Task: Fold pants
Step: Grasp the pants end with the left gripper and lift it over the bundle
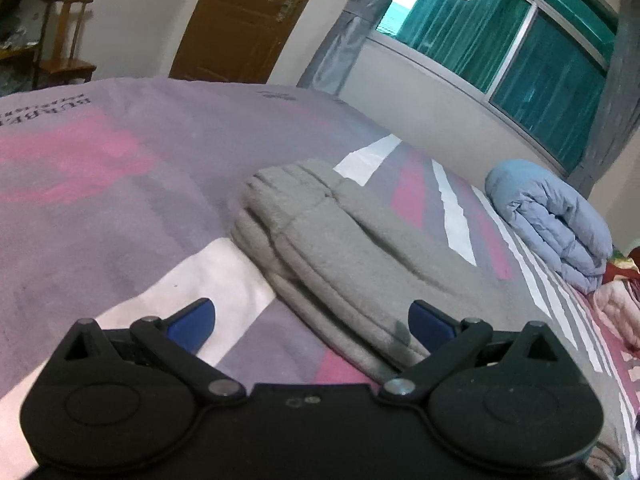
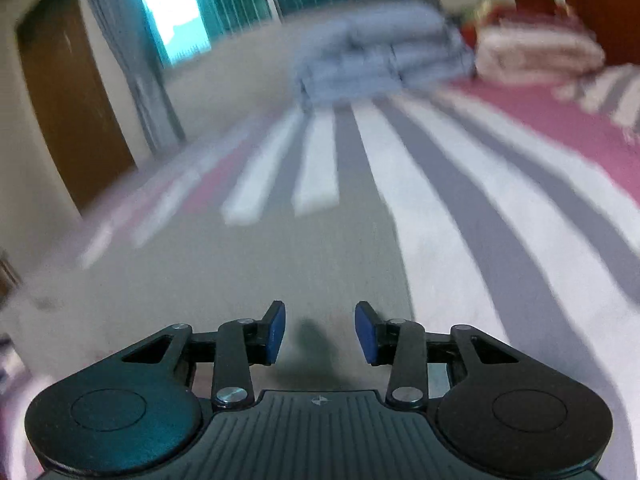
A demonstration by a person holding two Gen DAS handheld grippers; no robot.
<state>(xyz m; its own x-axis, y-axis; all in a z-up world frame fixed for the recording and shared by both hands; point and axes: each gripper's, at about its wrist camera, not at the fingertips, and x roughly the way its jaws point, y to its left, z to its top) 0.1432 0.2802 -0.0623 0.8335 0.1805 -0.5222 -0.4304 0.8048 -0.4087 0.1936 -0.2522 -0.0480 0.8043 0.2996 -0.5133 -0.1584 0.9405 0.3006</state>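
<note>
The grey pants (image 1: 340,248) lie folded in several layers on the striped bed cover (image 1: 100,200). My left gripper (image 1: 312,326) is wide open and empty, just above the near edge of the folded stack, with its blue pads on either side. In the blurred right wrist view the grey pants (image 2: 260,272) spread under my right gripper (image 2: 320,332), which is open and holds nothing. Its shadow falls on the cloth just ahead of the pads.
A folded light-blue quilt (image 1: 556,220) lies at the bed's far right, also in the right wrist view (image 2: 380,52), beside a pink folded blanket (image 2: 536,52). A wooden chair (image 1: 66,44), a brown door (image 1: 244,16) and a curtained window (image 1: 500,40) stand beyond the bed.
</note>
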